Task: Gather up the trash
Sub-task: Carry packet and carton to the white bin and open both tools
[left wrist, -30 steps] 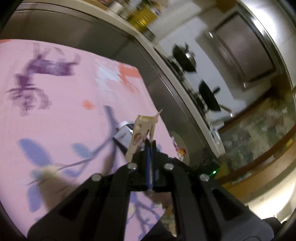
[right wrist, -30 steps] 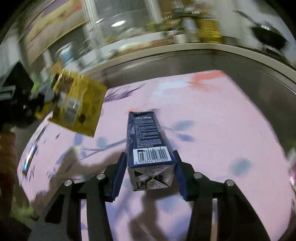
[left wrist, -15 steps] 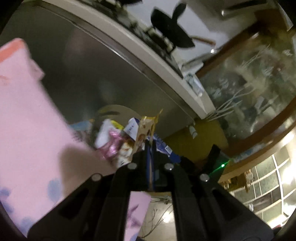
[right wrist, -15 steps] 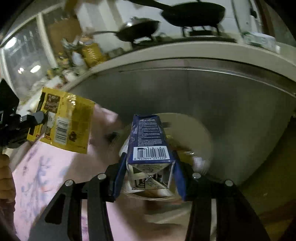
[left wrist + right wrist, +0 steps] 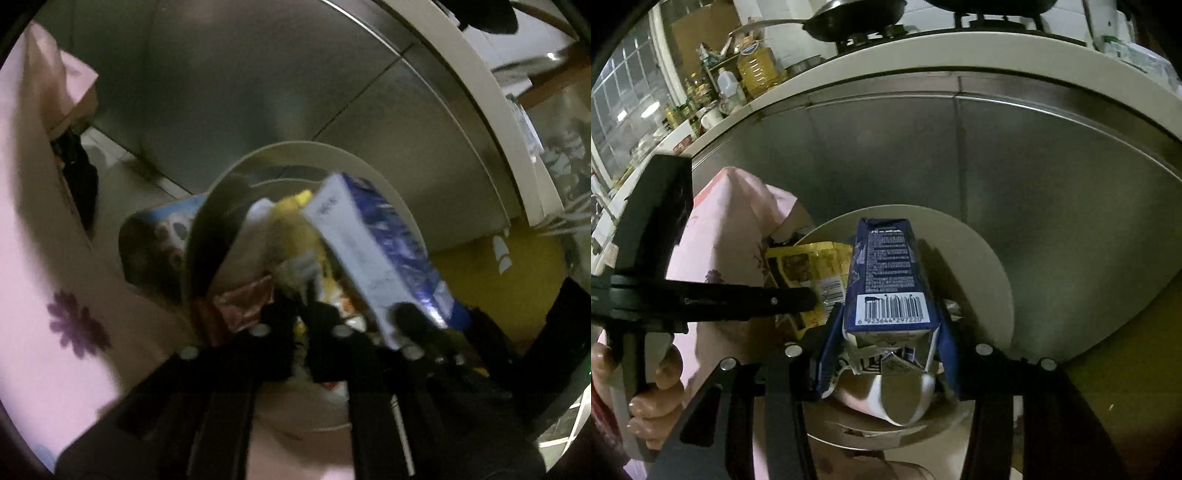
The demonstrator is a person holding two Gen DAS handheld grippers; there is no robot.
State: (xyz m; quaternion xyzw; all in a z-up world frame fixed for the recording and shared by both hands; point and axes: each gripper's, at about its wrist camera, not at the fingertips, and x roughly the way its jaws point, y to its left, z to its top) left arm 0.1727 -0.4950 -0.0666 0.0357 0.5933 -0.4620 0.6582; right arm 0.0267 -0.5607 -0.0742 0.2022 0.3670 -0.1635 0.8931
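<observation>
A round white trash bin (image 5: 314, 147) (image 5: 997, 266) stands beside the table, with several wrappers inside. My right gripper (image 5: 890, 326) (image 5: 439, 317) is shut on a dark blue drink carton (image 5: 886, 258) (image 5: 376, 251) and holds it over the bin's mouth. My left gripper (image 5: 301, 325) (image 5: 809, 299) reaches over the bin from the table side and its jaws are opening, a narrow gap showing between them. A crumpled yellow wrapper (image 5: 809, 269) (image 5: 291, 225) hangs at its fingertips above the trash; the pads no longer press on it.
The pink flowered tablecloth (image 5: 44, 258) (image 5: 731, 229) drops off just left of the bin. Behind the bin rises a steel cabinet front (image 5: 997, 166), topped by a counter with pans (image 5: 857, 14) and oil bottles (image 5: 757, 66). A hand (image 5: 653, 387) grips the left tool.
Both grippers swung off the pink table to above the bin. The left jaws, clamped on the yellow wrapper before, have parted. The right still clamps the blue carton.
</observation>
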